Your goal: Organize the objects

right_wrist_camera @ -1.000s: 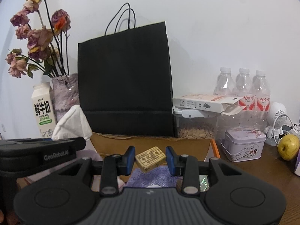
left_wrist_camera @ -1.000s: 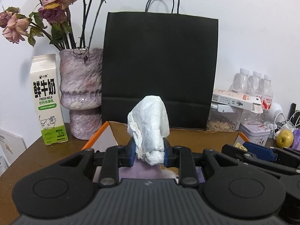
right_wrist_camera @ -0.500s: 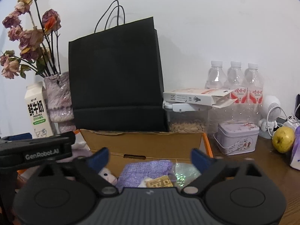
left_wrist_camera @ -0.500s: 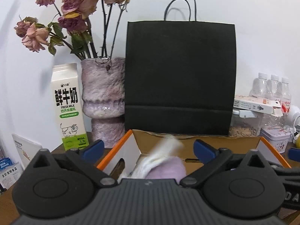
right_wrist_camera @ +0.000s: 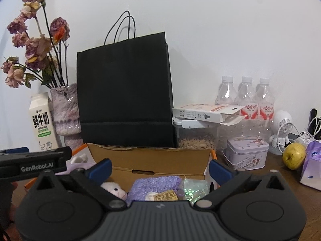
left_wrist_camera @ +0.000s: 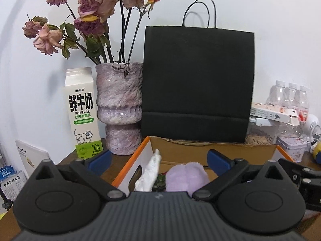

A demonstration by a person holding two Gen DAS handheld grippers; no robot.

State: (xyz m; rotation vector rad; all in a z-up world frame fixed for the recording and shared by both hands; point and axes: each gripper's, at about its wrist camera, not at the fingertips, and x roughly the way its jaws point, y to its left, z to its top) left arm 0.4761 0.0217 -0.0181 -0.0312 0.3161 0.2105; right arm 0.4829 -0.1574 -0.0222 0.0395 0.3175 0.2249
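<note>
Tongs on both sides stand spread wide with nothing between the pads: your left tongs (left_wrist_camera: pixel 158 158) and right tongs (right_wrist_camera: pixel 160 166) hang over the open box (left_wrist_camera: pixel 216 150), each aimed slightly down into it. The tissue (left_wrist_camera: pixel 149 175) lies inside, leaning against the box's left wall beside the purple plush (left_wrist_camera: pixel 185 177), and the small yellow packet (right_wrist_camera: pixel 165 196) rests flat on the purple pouch (right_wrist_camera: pixel 154 182), next to the glittery bag (right_wrist_camera: pixel 193 187) and the white toy (right_wrist_camera: pixel 114 188). That layout reads as sorting loose bits into one container, soft things to the left, small flat things to the right, so both items look delivered. You hold the two tools close side by side; the left one's body (right_wrist_camera: pixel 36 164) crowds the right camera's view, so I'd judge a clash the main risk if you swing either outward. Around the box, the bag (left_wrist_camera: pixel 197 84), vase (left_wrist_camera: pixel 119 108), milk (left_wrist_camera: pixel 82 112), tin (right_wrist_camera: pixel 247 153) and pear (right_wrist_camera: pixel 294 155) sit on the table (right_wrist_camera: pixel 280 170), well apart from the pads, possibly next to be gathered.
</note>
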